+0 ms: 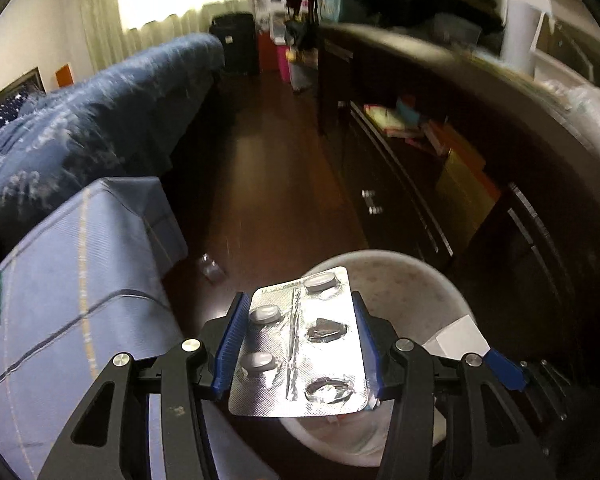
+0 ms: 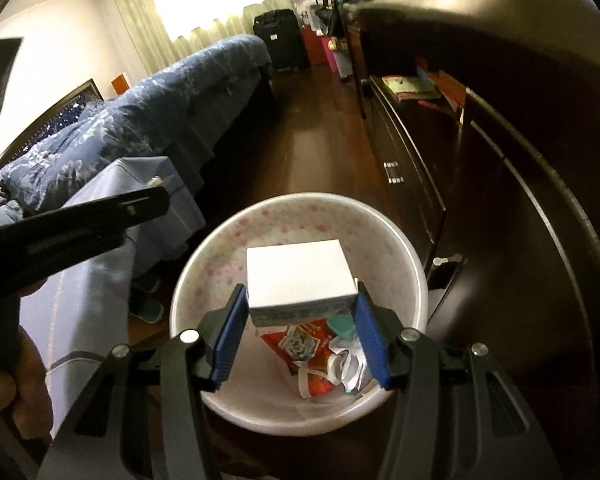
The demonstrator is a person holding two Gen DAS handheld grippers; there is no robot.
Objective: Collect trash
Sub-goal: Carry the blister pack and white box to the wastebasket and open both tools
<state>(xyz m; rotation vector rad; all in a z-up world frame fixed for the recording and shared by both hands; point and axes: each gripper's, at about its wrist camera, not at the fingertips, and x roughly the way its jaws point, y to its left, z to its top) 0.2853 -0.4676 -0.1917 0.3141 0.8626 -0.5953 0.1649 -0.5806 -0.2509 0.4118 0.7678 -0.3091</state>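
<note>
The left gripper (image 1: 298, 344) clamps a foil blister pack (image 1: 300, 344) flat between its blue pads, edge to edge; two of its pockets are torn open. Just past it, at 1 o'clock, sits the white bin (image 1: 412, 280), and the right gripper's blue tip (image 1: 504, 368) shows at 3 o'clock with a white box (image 1: 460, 336) beside it.

In the right wrist view, the right gripper (image 2: 300, 312) grips that small box (image 2: 298, 280) by its sides, over the bin (image 2: 204, 280). Inside the bin, at 5 o'clock, lie a red wrapper (image 2: 300, 344), a teal cup (image 2: 340, 326) and crumpled white plastic (image 2: 348, 364). The left gripper's black body (image 2: 72, 220) crosses at 9 o'clock, with a hand (image 2: 12, 380) under it.

A bed (image 2: 112, 208) flanks the bin at 10 o'clock, a dark cabinet (image 2: 500, 220) at 2 o'clock, wooden floor (image 2: 320, 152) between. A clear cup (image 1: 212, 270) lies on the floor by the bed.
</note>
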